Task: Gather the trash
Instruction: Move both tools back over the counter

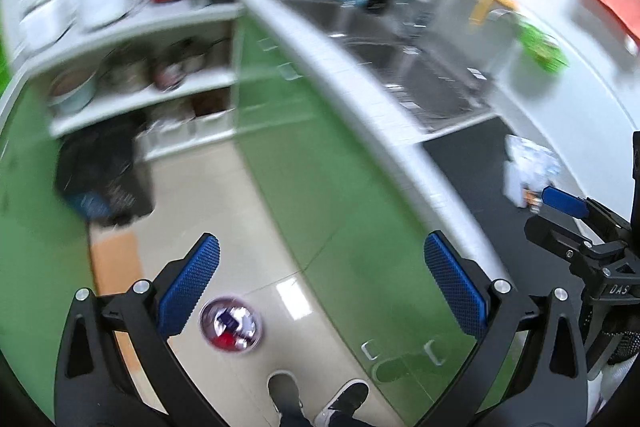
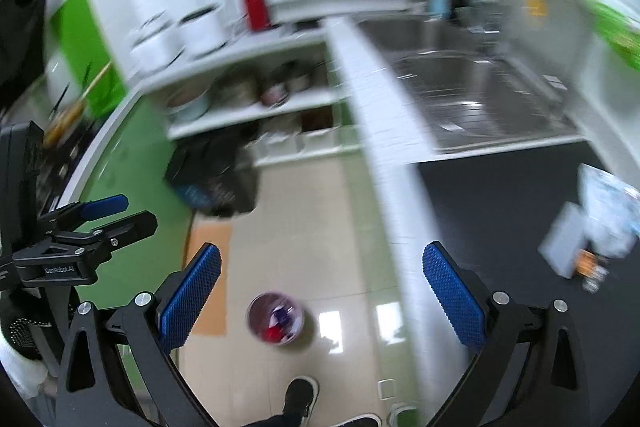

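Both views are blurred by motion. A small round purple bin [image 1: 231, 323] holding red, white and blue trash stands on the floor below me; it also shows in the right wrist view [image 2: 276, 323]. Crumpled white wrappers and a flat white packet [image 2: 596, 227] lie on the dark counter at right, also in the left wrist view [image 1: 528, 171]. My left gripper [image 1: 320, 291] is open and empty, high above the floor. My right gripper [image 2: 320, 295] is open and empty over the counter's edge. Each gripper shows at the side of the other's view.
A steel sink [image 2: 480, 95] sits behind the dark counter [image 2: 500, 211]. Green cabinet fronts [image 1: 320, 187] run below the white counter edge. White shelves with pots [image 1: 140, 75] and a black bag [image 1: 100, 171] stand at the left. My shoes [image 1: 320, 399] are on the tiled floor.
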